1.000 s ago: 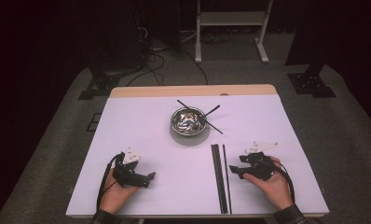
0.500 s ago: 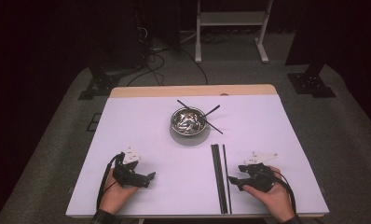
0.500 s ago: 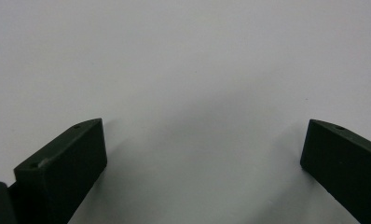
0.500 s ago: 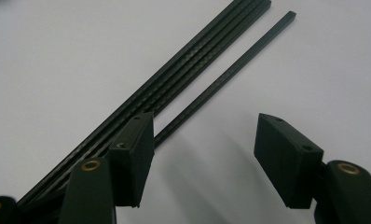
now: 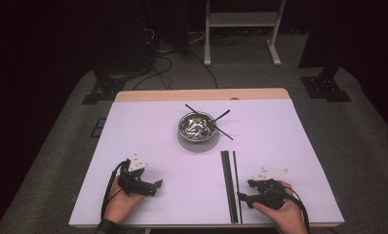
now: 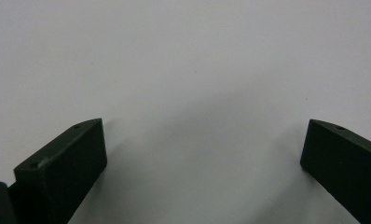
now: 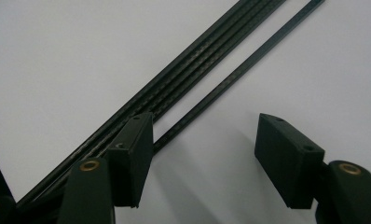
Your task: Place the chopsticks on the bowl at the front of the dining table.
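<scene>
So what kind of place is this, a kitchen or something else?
More likely a lab or recording studio than a kitchen: a white table on grey carpet, dark surroundings with loose cables on the floor, and equipment stands behind it.

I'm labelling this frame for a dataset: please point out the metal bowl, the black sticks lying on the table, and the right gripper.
metal bowl point(image 5: 197, 127), high view, on its rim.
black sticks point(image 5: 227, 180), high view, mid-length of the bundle.
right gripper point(image 5: 242, 197), high view, between its fingertips.
</scene>
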